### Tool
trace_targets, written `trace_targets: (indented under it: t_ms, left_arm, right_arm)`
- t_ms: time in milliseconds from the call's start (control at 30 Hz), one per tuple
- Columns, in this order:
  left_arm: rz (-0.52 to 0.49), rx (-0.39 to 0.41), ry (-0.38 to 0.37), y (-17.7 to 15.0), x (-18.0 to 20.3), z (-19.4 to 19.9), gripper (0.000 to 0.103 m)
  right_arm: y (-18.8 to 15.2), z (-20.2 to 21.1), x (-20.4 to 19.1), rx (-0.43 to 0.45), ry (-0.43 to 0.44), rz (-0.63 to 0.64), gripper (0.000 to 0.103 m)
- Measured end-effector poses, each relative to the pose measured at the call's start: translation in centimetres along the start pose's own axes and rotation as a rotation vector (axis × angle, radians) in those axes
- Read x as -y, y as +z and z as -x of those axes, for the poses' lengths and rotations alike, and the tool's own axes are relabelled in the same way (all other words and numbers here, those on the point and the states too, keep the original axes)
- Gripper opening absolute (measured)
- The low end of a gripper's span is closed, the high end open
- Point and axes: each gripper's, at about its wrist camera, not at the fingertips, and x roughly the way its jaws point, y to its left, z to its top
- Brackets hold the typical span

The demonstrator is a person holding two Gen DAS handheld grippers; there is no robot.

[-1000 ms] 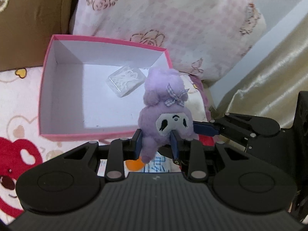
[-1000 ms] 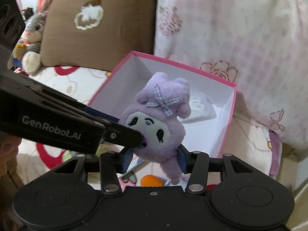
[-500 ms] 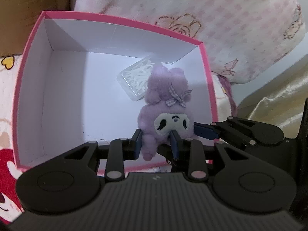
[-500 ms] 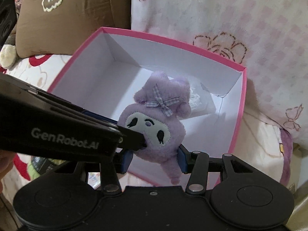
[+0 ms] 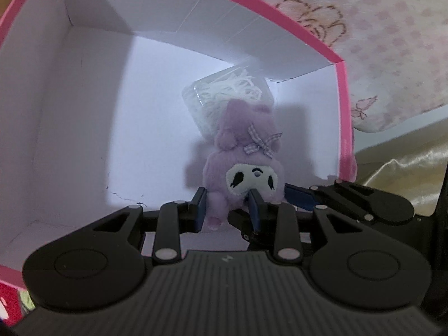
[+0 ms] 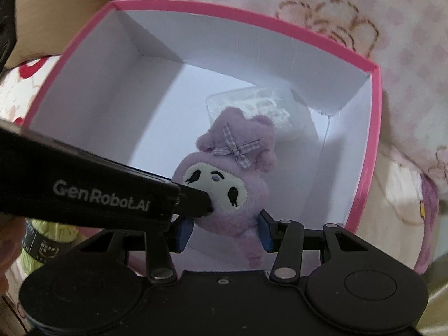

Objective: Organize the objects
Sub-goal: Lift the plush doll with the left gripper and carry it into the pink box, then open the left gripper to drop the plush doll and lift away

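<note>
1. The pink box (image 6: 361, 190) holds a clear packet (image 6: 268, 106) near its far corner.
2. Both the left gripper (image 5: 227, 210) and the right gripper (image 6: 224, 231) clamp the purple plush (image 6: 232, 179) above the box floor, head pointing away, legs towards the grippers.

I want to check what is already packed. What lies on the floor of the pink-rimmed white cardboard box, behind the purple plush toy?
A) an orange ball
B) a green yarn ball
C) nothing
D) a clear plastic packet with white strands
D: a clear plastic packet with white strands lies on the floor of the pink-rimmed white cardboard box, behind the purple plush toy.
</note>
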Motion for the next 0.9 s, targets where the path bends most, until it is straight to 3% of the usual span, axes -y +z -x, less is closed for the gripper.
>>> trace_targets:
  t_ms: [267,500,700,833,867,900]
  left_arm:
    - [0.079,-0.03,-0.026,0.2,-1.0,-1.2,0.03]
    - [-0.011,0.038,-0.018,-0.1,-0.1,-0.3,0.029]
    - [0.012,0.07,-0.024,-0.1,-1.0,0.5,0.031]
    - [-0.003,0.086,-0.011,-0.2,-1.2,0.7,0.031]
    - [-0.011,0.083,-0.003,-0.2,-1.1,0.5,0.028]
    - [-0.024,0.078,0.005,-0.3,-1.0,0.3,0.01]
  right_arm:
    - [0.6,-1.3,-0.9,-0.062,-0.072,0.036,0.053]
    - [-0.3,-0.2,-0.9,0.017,-0.077,0.048,0.054]
    - [-0.7,0.8,-0.8,0.08,-0.054,0.029,0.056]
    - [-1.2,2.5,-0.6,0.135,-0.025,0.022,0.072]
    - [-1.4,2.8,-0.5,0.145,-0.031,0.031,0.071]
    - [-1.7,3.1,-0.5,0.158,-0.03,0.048,0.066]
